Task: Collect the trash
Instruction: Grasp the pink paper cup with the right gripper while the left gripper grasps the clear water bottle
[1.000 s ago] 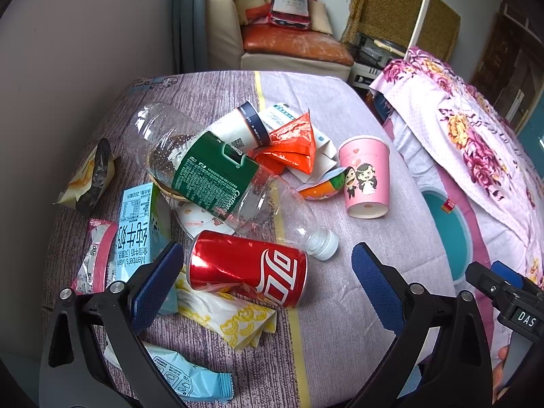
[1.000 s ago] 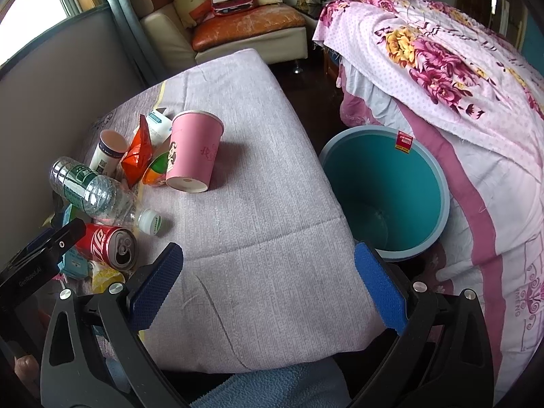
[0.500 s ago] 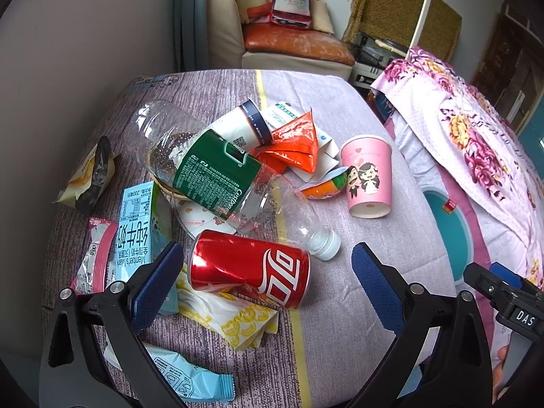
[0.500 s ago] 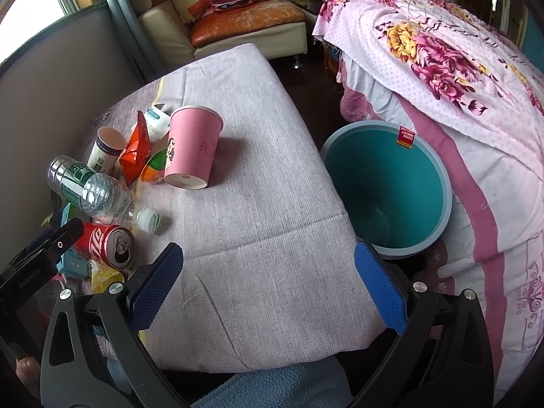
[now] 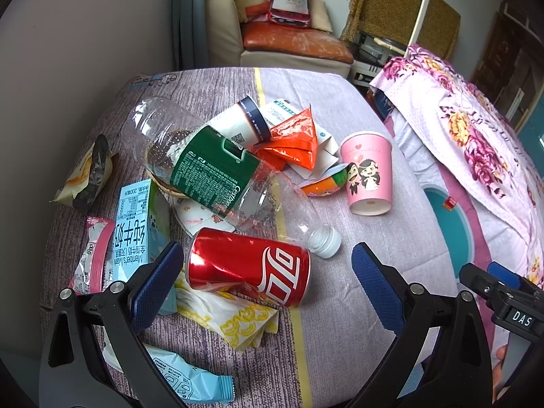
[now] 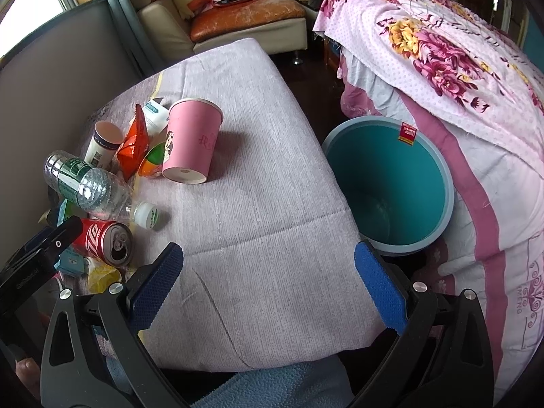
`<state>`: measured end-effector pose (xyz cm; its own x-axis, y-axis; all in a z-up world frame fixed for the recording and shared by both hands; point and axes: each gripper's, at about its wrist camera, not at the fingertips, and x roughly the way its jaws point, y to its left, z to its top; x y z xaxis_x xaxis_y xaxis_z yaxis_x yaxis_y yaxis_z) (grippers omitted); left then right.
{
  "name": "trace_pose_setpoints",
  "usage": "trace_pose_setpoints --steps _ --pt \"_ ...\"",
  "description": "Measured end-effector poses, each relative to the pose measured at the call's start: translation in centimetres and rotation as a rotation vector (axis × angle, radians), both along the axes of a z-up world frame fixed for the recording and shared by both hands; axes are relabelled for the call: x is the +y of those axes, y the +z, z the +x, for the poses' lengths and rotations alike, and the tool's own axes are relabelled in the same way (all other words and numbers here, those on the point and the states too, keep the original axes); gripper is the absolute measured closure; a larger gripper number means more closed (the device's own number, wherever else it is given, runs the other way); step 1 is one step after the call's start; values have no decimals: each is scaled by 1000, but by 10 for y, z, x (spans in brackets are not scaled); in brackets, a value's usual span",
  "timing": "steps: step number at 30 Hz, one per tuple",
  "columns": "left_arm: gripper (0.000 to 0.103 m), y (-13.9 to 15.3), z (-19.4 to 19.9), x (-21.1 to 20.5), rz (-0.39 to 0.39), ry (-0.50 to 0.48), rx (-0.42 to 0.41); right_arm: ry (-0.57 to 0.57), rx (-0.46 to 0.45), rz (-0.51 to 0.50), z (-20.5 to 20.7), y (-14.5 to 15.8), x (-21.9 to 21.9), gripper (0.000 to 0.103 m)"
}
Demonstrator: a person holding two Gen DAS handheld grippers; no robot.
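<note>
Two spread blue pads frame the left wrist view: the left gripper (image 5: 267, 282) hovers low over the red Coca-Cola can (image 5: 250, 267), jaws wide, holding nothing. The can lies on its side just before a clear plastic bottle (image 5: 217, 170).

In the right wrist view, the right gripper (image 6: 268, 285) hangs equally wide and empty above bare tablecloth (image 6: 272, 238), the can (image 6: 103, 241) to its left, the teal bin (image 6: 391, 183) off the table's right edge.

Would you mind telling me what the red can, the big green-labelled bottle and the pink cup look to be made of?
Red can: thin metal, probably aluminium; glossy, dented side, pull-tab top in the right wrist view.
Bottle: clear plastic, see-through ribbed wall, printed green film label, white plastic cap.
Pink cup: looks like paper; matte print, rolled rim, recessed base.
</note>
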<state>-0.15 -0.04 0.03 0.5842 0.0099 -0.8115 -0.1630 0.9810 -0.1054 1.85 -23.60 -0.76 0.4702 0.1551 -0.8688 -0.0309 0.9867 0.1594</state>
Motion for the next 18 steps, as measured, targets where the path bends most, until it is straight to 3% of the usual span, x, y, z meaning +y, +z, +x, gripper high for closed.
trace_pose_setpoints --steps 8,18 --pt "4 -9 2 18 -18 31 14 12 28 -13 5 -10 4 6" --pt "4 -6 21 82 -167 190 37 22 44 11 37 -12 4 6"
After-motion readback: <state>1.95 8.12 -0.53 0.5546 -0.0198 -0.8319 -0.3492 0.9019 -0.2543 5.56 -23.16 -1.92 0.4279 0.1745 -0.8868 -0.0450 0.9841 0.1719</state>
